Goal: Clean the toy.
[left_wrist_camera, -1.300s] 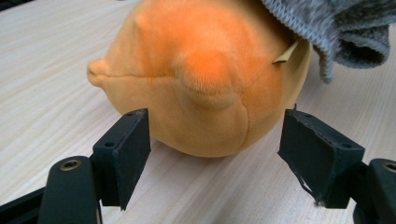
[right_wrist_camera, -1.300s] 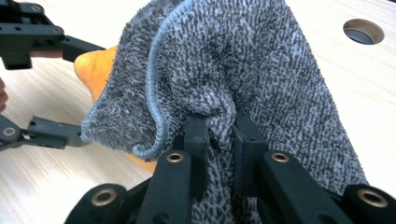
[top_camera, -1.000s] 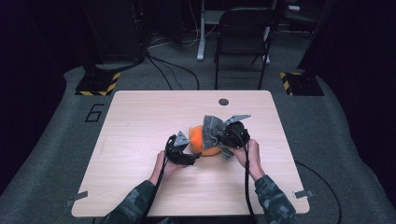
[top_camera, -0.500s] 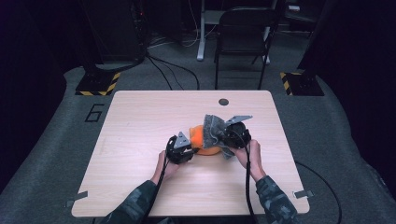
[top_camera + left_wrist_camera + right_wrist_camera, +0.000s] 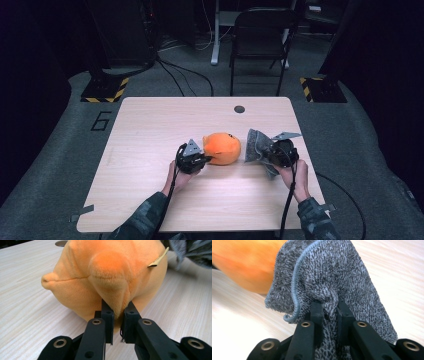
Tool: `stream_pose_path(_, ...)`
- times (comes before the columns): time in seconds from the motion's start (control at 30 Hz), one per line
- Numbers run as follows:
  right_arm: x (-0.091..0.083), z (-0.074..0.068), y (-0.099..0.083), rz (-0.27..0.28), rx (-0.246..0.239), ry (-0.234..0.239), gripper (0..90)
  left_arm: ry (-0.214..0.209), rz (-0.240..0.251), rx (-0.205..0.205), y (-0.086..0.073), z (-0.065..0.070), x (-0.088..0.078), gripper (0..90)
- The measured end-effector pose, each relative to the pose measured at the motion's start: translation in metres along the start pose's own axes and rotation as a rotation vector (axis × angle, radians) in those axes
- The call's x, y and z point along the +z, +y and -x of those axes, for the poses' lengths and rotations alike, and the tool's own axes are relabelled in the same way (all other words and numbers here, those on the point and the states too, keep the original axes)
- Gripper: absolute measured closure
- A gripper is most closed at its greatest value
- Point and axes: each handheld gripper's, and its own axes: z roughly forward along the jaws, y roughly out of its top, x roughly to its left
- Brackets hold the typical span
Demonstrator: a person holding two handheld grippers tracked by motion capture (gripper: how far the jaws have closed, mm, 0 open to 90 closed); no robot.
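An orange plush toy (image 5: 223, 148) lies near the middle of the wooden table (image 5: 150, 125). My left gripper (image 5: 200, 160) sits at its left side; its jaws have just been closing and now pinch a fold of the orange plush toy (image 5: 110, 277), as the left gripper (image 5: 117, 312) view shows close up. My right gripper (image 5: 265, 150) is to the right of the toy, shut on a grey terry cloth (image 5: 256, 145) held clear of it. In the right gripper (image 5: 329, 307) view the grey cloth (image 5: 332, 275) bunches between the jaws, with the toy (image 5: 244, 262) blurred behind.
A round cable hole (image 5: 239, 109) sits near the table's far edge. A black chair (image 5: 260, 40) stands beyond the table. Yellow-striped bases (image 5: 102, 90) rest on the grey floor at both far corners. A person's forearms enter from the bottom.
The right gripper has pulled the grey cloth off the toy toward the right, uncovering it. The left gripper's jaws have closed on the plush while that hand stayed in place.
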Motion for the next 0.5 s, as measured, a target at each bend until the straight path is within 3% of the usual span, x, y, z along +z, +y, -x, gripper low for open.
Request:
stream_pose_path(0.37, 0.004, 0.022, -0.012, -0.043, 0.046, -0.029, 79.0, -0.110, 0.059, -0.136, 0.022, -0.004, -0.022, 83.2)
stream_pose_path(0.5, 0.006, 0.024, -0.013, -0.052, 0.054, -0.032, 78.9, -0.120, 0.055, -0.149, 0.030, -0.005, -0.029, 83.1)
